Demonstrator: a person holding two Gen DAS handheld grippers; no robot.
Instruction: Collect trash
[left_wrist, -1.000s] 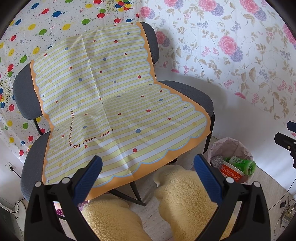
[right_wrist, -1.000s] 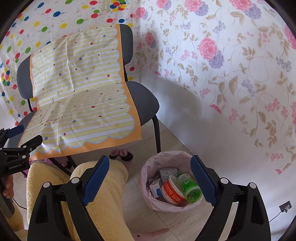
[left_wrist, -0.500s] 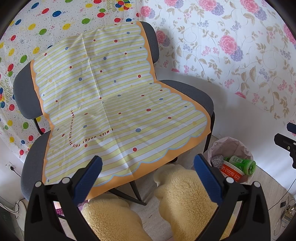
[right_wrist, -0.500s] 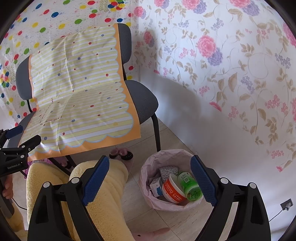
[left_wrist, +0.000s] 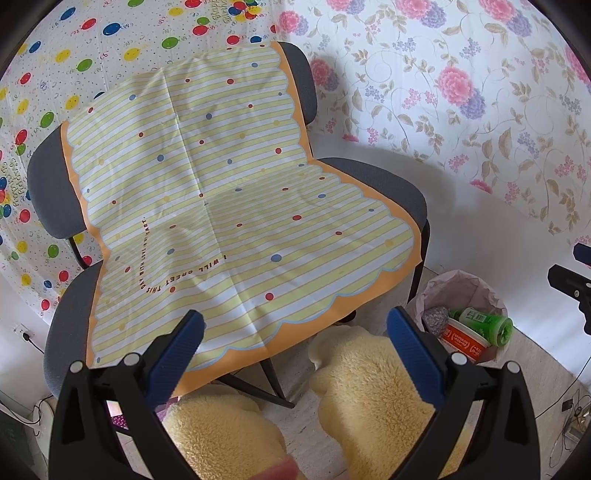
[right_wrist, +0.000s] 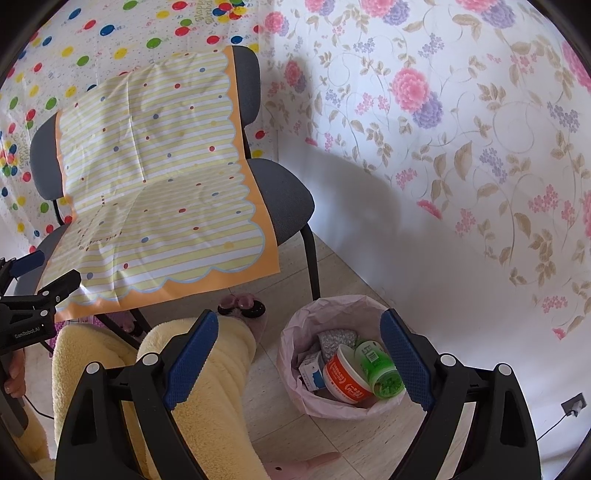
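A small bin with a pink liner (right_wrist: 295, 332) (left_wrist: 461, 286) stands on the floor by the floral wall. In it lie an orange-and-white tub (right_wrist: 345, 376) (left_wrist: 463, 339), a green bottle (right_wrist: 378, 365) (left_wrist: 484, 321), a small white-and-blue carton (right_wrist: 310, 371) and a crumpled silver wrapper (right_wrist: 336, 339) (left_wrist: 434, 317). My right gripper (right_wrist: 299, 354) is open and empty, held above the bin. My left gripper (left_wrist: 295, 350) is open and empty, over the front edge of the chair's striped sheet (left_wrist: 229, 206).
A grey chair (left_wrist: 388, 184) (right_wrist: 280, 192) covered with the yellow striped sheet stands left of the bin. The person's legs in fluffy yellow trousers (left_wrist: 369, 387) (right_wrist: 207, 373) and pink slippers (right_wrist: 242, 304) are below. The left gripper shows at the right wrist view's left edge (right_wrist: 33, 295).
Both grippers stay open and empty. The right wrist view has drifted slightly; the bin and its contents have not moved.
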